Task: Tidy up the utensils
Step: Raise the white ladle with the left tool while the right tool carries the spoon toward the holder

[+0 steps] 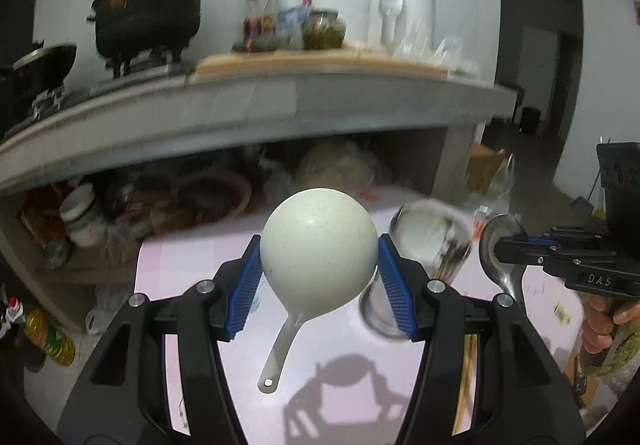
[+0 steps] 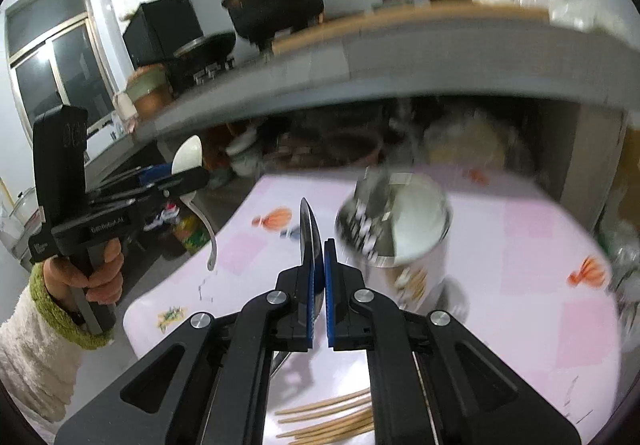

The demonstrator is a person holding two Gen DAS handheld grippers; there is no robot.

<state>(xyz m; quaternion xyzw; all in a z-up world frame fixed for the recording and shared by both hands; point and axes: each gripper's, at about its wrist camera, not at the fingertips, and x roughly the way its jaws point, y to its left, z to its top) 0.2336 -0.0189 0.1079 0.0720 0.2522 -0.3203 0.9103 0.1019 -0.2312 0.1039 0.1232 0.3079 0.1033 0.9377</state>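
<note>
**Two spoons held up beside the steel holder**

The left tool (image 1: 319, 261) grasps a pale, speckled ladle spoon (image 1: 318, 251) by its round bowl, the blue pads pressed on either side of it. The bowl's domed back faces the camera and its slim grey handle, with a hole at the end, hangs down over the pink patterned tabletop (image 1: 240, 257). The spoon is clear of the cloth, just left of the steel utensil holder (image 1: 434, 241).

The right tool (image 2: 319, 261) is clenched on a metal spoon (image 2: 310, 241), seen edge-on in its own view as a thin dark blade between the pads. In the left wrist view its shiny bowl stands above the jaws, just right of the holder. The holder is a shiny perforated cylinder with a pale inside; it is blurred, so what it contains is hard to make out. Wooden chopsticks (image 2: 332, 419) lie on the tabletop nearer the camera than the holder. A hand (image 2: 94, 269) in a cream sleeve with a green cuff grips the left tool's handle.
</note>
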